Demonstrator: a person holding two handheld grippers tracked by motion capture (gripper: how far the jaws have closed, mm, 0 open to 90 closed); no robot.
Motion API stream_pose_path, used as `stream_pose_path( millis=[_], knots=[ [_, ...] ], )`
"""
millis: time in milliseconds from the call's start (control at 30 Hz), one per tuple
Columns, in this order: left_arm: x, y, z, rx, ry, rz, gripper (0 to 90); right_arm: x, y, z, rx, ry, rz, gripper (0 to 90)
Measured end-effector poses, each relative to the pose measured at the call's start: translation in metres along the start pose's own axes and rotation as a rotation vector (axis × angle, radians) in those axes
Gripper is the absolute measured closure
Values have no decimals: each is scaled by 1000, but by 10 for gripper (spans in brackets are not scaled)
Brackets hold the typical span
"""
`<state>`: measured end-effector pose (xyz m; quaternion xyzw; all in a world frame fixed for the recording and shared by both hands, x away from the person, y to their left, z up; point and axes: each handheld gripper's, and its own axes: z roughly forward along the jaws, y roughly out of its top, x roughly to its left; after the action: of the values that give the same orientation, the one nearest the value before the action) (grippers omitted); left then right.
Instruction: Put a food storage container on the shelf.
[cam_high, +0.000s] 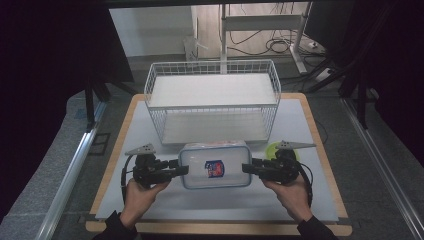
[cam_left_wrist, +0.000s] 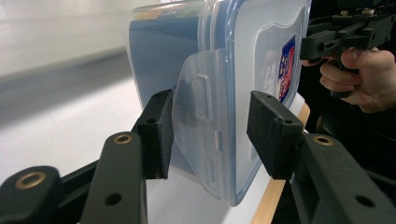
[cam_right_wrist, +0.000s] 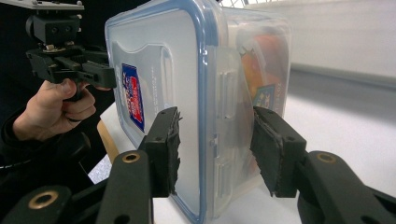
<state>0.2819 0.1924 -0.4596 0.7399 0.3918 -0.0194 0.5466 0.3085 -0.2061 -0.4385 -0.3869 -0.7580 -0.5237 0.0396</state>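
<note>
Lab test bench, not a home: white work mat on a wood-edged table (cam_high: 320, 150), dark curtains left and right of it, aluminium rails (cam_high: 70, 170) alongside, loose cables (cam_high: 272, 46) and desk frame legs (cam_high: 299, 45) behind it.

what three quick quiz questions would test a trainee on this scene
1. True or false: the container sits inside the wire basket.
2. The left gripper has its fingers either side of: A the sticker, B an end latch, C a cable?
3. Fill in: the rim of the lid is coloured ____.
Key: 1 false; 2 B; 3 blue.
</note>
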Motion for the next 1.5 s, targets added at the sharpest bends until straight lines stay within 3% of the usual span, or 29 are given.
stream_pose_path(
  millis=[467, 1000, 1500],
  knots=[
    [-3, 39, -11, -20, 15, 33, 523, 2, 36, -4, -32, 15, -10, 534],
    [-3, 93, -29, -54, 27, 61, 523, 11, 91, -9, -84, 9, -52, 532],
    [2, 151, -40, -90, 38, 87, 524, 8, 142, -9, -135, 29, -33, 532]
  ],
)
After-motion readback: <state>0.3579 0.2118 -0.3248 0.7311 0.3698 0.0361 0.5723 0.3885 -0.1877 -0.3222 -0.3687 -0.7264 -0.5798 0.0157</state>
